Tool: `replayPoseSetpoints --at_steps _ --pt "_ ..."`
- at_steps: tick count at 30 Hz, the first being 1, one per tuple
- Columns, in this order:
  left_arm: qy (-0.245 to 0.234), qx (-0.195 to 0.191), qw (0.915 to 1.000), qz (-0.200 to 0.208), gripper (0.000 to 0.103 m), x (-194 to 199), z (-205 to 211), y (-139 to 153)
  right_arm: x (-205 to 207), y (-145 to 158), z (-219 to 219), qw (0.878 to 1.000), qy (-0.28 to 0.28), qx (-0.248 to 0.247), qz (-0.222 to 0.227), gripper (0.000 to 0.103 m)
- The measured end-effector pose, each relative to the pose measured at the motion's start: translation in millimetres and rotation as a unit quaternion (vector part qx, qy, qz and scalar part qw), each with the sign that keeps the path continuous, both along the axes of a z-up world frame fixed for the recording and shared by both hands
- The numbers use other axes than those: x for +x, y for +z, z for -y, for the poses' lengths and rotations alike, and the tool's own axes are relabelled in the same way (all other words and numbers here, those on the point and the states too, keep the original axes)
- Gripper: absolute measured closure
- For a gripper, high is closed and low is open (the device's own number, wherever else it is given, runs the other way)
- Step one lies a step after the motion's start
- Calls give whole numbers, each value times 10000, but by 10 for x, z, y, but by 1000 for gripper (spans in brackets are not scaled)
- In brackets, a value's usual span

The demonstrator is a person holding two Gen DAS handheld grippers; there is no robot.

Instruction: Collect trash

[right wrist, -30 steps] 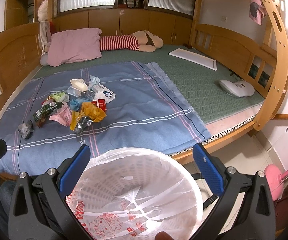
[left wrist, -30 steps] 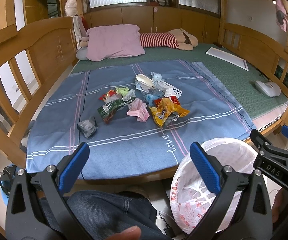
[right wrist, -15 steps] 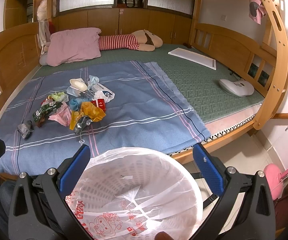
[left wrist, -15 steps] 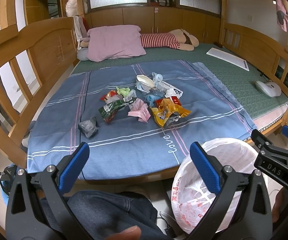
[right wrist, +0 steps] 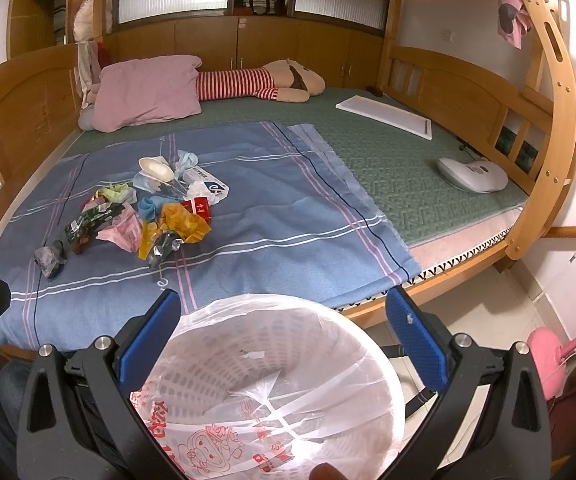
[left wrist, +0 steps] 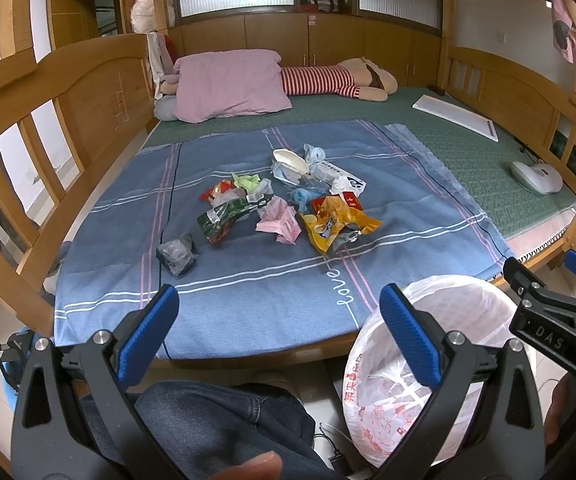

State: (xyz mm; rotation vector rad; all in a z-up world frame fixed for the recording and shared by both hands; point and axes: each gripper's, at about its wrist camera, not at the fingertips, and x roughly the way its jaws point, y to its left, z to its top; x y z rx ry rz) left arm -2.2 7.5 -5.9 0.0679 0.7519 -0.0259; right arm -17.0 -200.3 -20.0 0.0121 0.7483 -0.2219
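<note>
A: Where is the trash?

B: In a loose heap (left wrist: 288, 200) on the blue striped blanket (left wrist: 248, 280), around 12 o'clock from the left gripper (left wrist: 278, 328) in its own camera. From the right gripper (right wrist: 284, 326) the same heap sits toward 10 o'clock.

A: What is in it?

B: A yellow snack bag (left wrist: 334, 226) at the heap's 4 o'clock, touching a crumpled pink wrapper (left wrist: 280, 226). A green packet (left wrist: 228, 218) lies at about 8 o'clock. A grey crumpled bag (left wrist: 176, 254) sits apart from the rest, farther out at 8 o'clock. A white cup (left wrist: 290, 160) is at 12 o'clock, and a red box (left wrist: 338, 202) is just beside the yellow bag.

A: And the tongs?

B: Both are spread wide, with nothing between the blue pads (left wrist: 150, 336). The left one hangs over the near edge of the blanket, above a knee in jeans (left wrist: 216, 420).

A: The bin?

B: A white basket lined with a plastic bag (right wrist: 272, 380) stands on the floor off the bed's near edge. The right gripper is directly above its mouth, with one finger to each side of the rim in that view. In the left camera it is at 4 o'clock.

A: Anything else on the bed?

B: A pink pillow (left wrist: 230, 84) and a striped plush toy (left wrist: 328, 80) at 12 o'clock, on the green mat (left wrist: 448, 148).
</note>
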Motion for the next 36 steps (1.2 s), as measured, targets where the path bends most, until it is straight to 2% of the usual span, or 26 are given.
replayPoseSetpoints --at_steps 36 --pt "-61 3 10000 -63 3 42 55 -74 55 -18 26 10000 -41 21 -84 3"
